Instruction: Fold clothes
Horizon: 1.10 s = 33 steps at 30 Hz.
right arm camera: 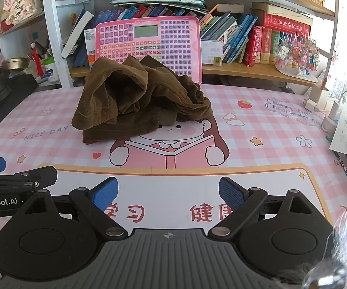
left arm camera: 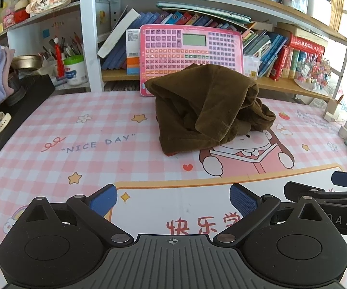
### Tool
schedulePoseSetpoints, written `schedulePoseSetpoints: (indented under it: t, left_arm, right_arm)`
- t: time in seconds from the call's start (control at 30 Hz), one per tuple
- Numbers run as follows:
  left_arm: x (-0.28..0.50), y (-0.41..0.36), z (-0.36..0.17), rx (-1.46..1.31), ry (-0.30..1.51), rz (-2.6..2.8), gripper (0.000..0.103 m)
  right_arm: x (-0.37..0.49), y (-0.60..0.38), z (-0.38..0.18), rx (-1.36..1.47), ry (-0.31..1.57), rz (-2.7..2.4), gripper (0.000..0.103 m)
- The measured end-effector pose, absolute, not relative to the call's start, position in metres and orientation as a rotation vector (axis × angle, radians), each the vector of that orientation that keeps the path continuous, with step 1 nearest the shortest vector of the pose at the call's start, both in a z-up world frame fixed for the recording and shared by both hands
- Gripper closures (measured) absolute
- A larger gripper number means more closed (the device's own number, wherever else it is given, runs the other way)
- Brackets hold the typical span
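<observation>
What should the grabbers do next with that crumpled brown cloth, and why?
Probably reach both forward to the brown garment. It sits bunched in a heap on the desk mat, and the left gripper and right gripper are open, empty and short of it.

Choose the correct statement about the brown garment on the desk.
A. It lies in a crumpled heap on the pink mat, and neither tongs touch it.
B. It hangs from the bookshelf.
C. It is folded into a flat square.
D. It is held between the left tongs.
A: the brown garment sits bunched up on the pink mat, while the left tongs and right tongs are open and well short of it.
</observation>
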<state>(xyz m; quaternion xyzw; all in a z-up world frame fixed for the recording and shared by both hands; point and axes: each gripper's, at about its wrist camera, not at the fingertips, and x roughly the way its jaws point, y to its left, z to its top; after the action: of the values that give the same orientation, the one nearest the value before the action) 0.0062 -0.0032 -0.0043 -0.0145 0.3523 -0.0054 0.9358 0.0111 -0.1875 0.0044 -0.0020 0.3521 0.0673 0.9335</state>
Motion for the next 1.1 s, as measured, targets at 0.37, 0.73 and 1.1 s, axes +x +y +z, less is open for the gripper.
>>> schedulePoseSetpoints:
  t: [0.37,0.73,1.1]
  left_arm:
    - [0.0093,-0.0032,-0.0057,-0.028,0.737,0.003,0.002]
    - [0.01,-0.0028,-0.0046,-0.038,0.74,0.002,0.002]
    - [0.009,-0.0043,-0.0036,-0.042,0.735,0.001,0.002]
  right_arm:
    - [0.0124,-0.1876,0.0039,-0.005,0.722,0.14,0.012]
    - [0.0139,-0.1877,0.0031,-0.004,0.721,0.148,0.012]
    - [0.014,-0.1879,0.0033,-0.005,0.72,0.148,0.012]
